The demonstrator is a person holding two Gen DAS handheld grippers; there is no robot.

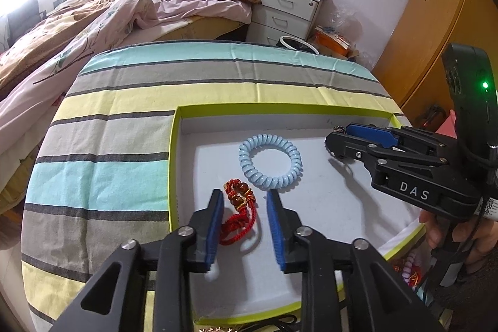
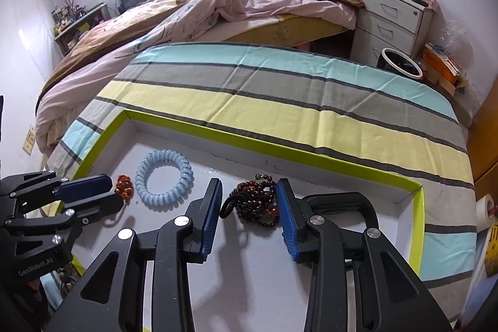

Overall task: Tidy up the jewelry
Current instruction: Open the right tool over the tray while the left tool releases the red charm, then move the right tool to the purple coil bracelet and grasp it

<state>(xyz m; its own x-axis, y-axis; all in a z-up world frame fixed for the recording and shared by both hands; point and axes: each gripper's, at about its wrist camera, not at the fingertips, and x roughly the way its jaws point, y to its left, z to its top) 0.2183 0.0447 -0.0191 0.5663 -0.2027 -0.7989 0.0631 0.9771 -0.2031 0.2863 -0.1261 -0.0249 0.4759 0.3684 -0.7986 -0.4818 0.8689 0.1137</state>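
Jewelry lies in a white tray (image 1: 311, 117) with a green rim: left gripper (image 1: 244, 198) stands parted around a red cord bracelet (image 1: 239, 201) — right gripper (image 2: 249, 192) parted around dark beads (image 2: 255, 201), pads clear. Blue coil bracelet (image 1: 270, 162) sits between.

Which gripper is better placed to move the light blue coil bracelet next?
Probably the left gripper: the light blue coil bracelet lies just beyond its open fingertips. The right gripper straddles the dark bead bracelet, further off.
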